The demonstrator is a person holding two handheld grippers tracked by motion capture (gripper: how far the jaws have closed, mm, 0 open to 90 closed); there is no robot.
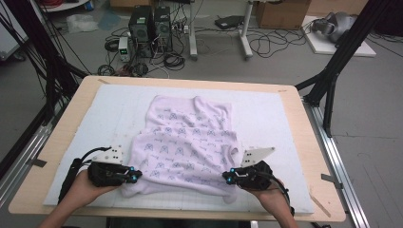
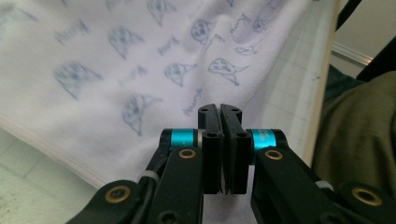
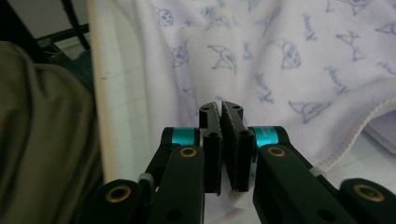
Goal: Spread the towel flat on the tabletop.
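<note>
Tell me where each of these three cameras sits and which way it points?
High view: above the person's side, looking forward and down on the pale lilac printed cloth; both hands hold grippers.
Left gripper view: rides the left gripper, looking along shut jaws pinching the cloth.
Right gripper view: rides the right gripper, the same.
All share the cloth; both gripper views catch the person's olive clothing.

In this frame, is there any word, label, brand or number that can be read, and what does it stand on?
Small script words between the cat-face prints on the white cloth: repeated across the fabric, too blurred to read in the left gripper view and the right gripper view.
Nothing legible on the computer towers on the floor or on the white mat.
</note>
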